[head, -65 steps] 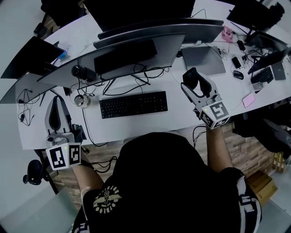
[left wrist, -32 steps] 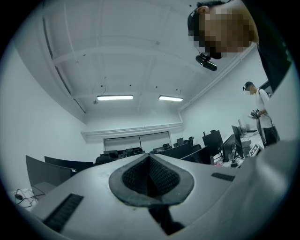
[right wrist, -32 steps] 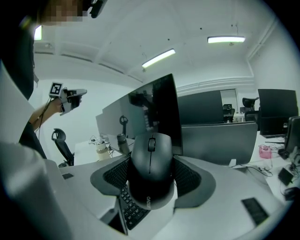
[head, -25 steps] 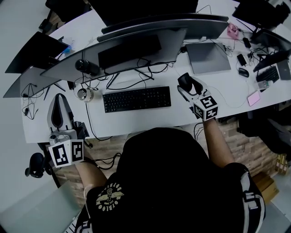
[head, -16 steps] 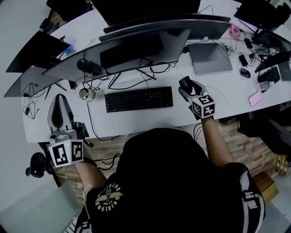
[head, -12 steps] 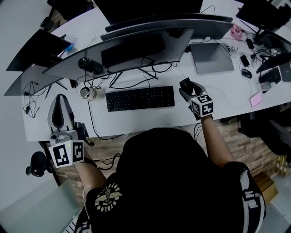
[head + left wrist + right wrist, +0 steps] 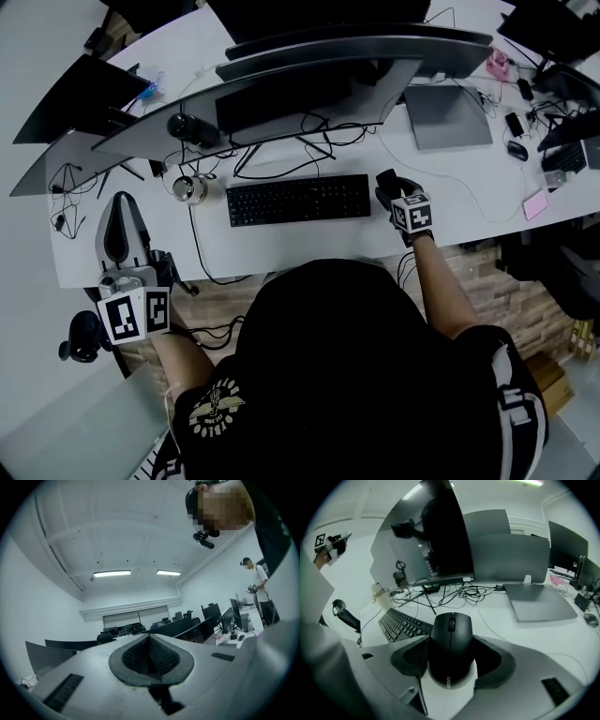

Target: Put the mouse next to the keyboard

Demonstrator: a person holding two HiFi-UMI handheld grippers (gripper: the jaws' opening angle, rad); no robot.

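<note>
Right gripper (image 7: 451, 661): jaws clamped on the mouse (image 7: 450, 634), one pad on each flank, grip looks centred and square. Mouse is black, wheel end pointing far, toward the monitor (image 7: 309, 89). Head view puts it just beside the right end of the keyboard (image 7: 298, 199), low over the desk (image 7: 281, 246); whether its underside is already touching cannot be told from any view. Left gripper (image 7: 150, 644): jaws together, nothing between them, aimed up at the ceiling, held at the desk's near left, well apart from the work and not needed for this step. Assessment: carry is approx. complete; step in hand is set-down and release. Recommendations: bring the mouse down flat, no tilt, long axis running near-to-far and square to the keyboard's right edge; leave a small gap so the body does not nudge the keys. A thin cable (image 7: 486, 617) runs across the desk just right of the mouse, so avoid landing on it, else the mouse will rock. Open the jaws only once the base is fully seated, then draw the gripper back toward the near edge, straight, w/o dragging the mouse.
</note>
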